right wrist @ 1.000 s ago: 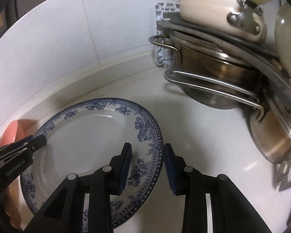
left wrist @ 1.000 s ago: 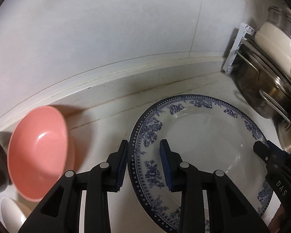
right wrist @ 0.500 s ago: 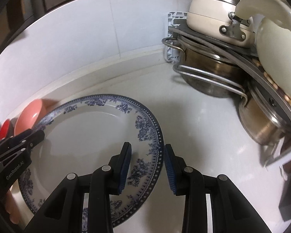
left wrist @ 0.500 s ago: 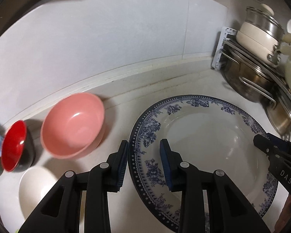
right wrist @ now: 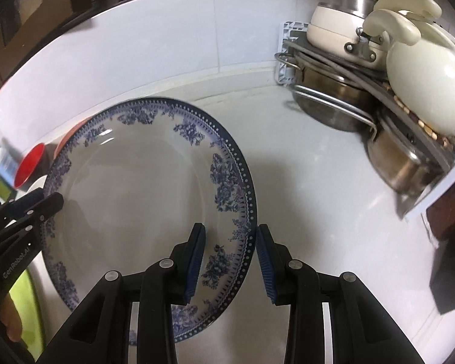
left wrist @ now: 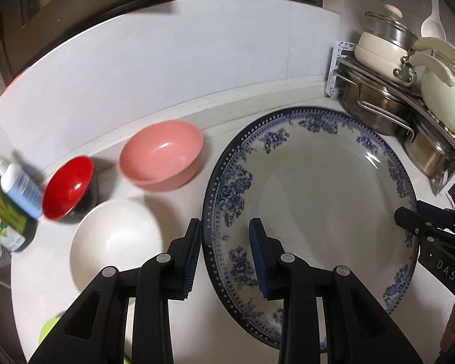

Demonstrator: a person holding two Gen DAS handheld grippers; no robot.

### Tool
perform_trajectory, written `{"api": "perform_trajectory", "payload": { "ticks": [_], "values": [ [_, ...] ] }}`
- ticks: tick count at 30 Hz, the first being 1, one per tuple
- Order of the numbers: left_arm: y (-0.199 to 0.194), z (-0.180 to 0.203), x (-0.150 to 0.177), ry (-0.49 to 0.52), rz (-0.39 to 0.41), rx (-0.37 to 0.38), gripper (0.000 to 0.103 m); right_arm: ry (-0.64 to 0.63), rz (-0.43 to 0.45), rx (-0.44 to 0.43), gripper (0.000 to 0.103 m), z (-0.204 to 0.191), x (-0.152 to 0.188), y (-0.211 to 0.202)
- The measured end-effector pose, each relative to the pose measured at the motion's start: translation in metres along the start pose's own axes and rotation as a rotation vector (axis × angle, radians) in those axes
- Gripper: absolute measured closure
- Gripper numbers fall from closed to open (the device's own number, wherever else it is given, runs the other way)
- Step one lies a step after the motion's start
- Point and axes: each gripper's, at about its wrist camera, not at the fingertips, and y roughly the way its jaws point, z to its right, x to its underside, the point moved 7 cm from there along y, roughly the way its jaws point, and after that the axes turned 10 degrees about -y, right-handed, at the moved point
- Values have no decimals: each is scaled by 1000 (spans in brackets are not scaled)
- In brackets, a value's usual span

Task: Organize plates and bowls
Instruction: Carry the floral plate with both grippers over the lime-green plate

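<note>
My left gripper (left wrist: 225, 253) and right gripper (right wrist: 231, 253) each pinch an opposite rim of the blue-patterned plate (left wrist: 312, 200), which I hold above the desk (right wrist: 312, 182). A pink bowl (left wrist: 162, 154), red bowl (left wrist: 68, 186) and white bowl (left wrist: 115, 239) sit to its left (pots (right wrist: 333, 103) racked right).

Glossy glazed plate (left wrist: 315, 200) with blue print; shiny pink bowl (left wrist: 162, 154) and red bowl (left wrist: 66, 186), matt white bowl (left wrist: 115, 239). Polished steel pots (right wrist: 333, 103) beside. Smooth white bench (right wrist: 318, 200).
</note>
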Motion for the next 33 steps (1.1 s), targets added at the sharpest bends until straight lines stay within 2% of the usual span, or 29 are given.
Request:
{"api": "perform_trajectory", "payload": {
  "ticks": [12,22,33],
  "values": [
    [-55,-57,26,-96,37,-21,71,-62,45,-22,68,-52,14,-47],
    [-103,-133,54,-196,61,-80,71,-168,94,-76,68,-129,20,-80],
    [-145,-216,87,-277,73,-166,71,-266,108,-158,68,-218,32,-101]
  ]
}}
